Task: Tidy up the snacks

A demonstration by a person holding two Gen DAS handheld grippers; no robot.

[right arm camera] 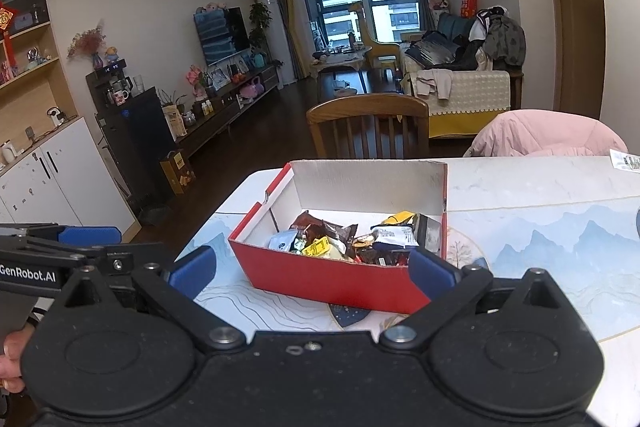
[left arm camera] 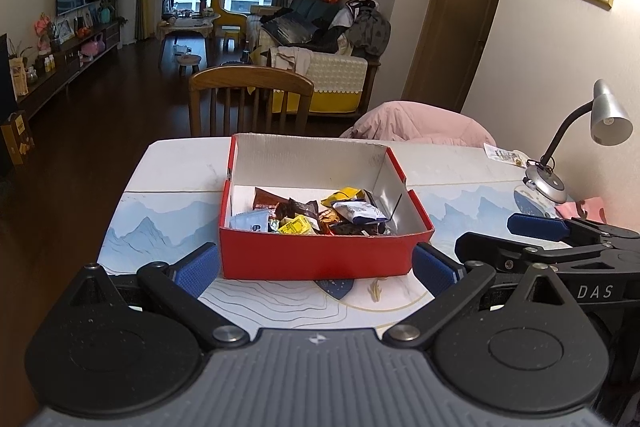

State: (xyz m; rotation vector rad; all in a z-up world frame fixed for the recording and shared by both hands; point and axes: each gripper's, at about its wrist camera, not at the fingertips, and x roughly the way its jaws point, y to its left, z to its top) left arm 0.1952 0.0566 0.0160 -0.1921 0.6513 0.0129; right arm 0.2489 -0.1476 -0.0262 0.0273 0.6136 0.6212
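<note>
Left wrist: open left claw apparently clear of box edge.

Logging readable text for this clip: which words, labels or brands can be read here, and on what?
"DAS": on the right gripper body, seen from the left wrist view.
"GenRobot.AI": on the left gripper body, seen from the right wrist view.
Snack wrappers in the red box: print too small to read.
Paper slip on the table: unreadable.

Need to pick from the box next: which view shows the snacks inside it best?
The right wrist view: it looks down more steeply, so the snacks in the box lie exposed. In the left wrist view the near wall hides their lower parts.
</note>
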